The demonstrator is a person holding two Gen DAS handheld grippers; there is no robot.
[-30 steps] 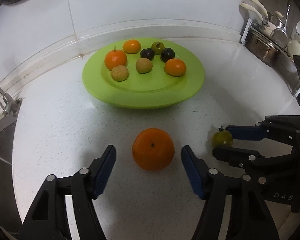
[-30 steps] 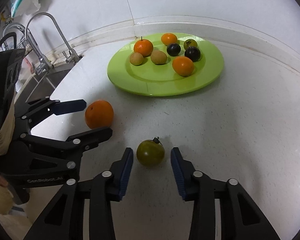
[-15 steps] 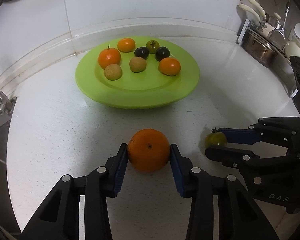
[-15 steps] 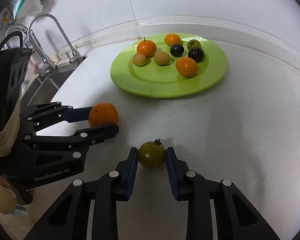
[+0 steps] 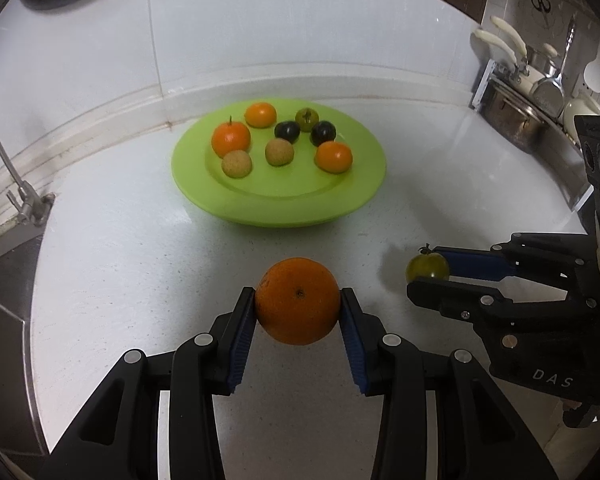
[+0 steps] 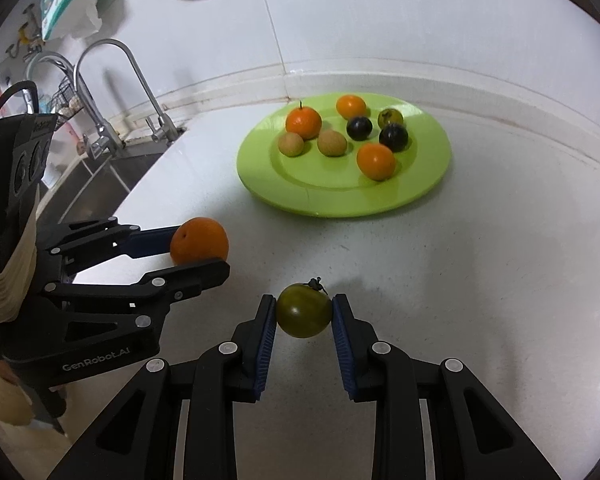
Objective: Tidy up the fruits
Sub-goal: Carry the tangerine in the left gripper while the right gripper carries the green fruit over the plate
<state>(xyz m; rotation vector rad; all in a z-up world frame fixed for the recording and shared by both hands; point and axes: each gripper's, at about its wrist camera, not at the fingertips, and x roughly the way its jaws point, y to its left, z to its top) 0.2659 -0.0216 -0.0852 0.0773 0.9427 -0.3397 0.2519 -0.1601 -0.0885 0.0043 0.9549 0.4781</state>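
My left gripper (image 5: pixel 298 304) is shut on a large orange (image 5: pixel 297 300) and holds it above the white counter; it also shows in the right wrist view (image 6: pixel 199 242). My right gripper (image 6: pixel 304 312) is shut on a small green tomato (image 6: pixel 303 310) with a dark stem, also lifted; it shows in the left wrist view (image 5: pixel 427 267). Ahead sits a green plate (image 5: pixel 340 204) with several fruits: small oranges, tan round fruits, dark plums and a green tomato. The plate also shows in the right wrist view (image 6: pixel 380 200).
A sink (image 6: pixel 96 176) with a curved tap (image 6: pixel 112 76) lies left of the plate. Pots and utensils (image 5: pixel 520 100) stand at the far right. A white tiled wall (image 5: pixel 300 20) runs behind the counter (image 5: pixel 120 260).
Both grippers closed on their fruits, the left on the orange and the right on the green tomato, and lifted them off the counter. The view rose with them.
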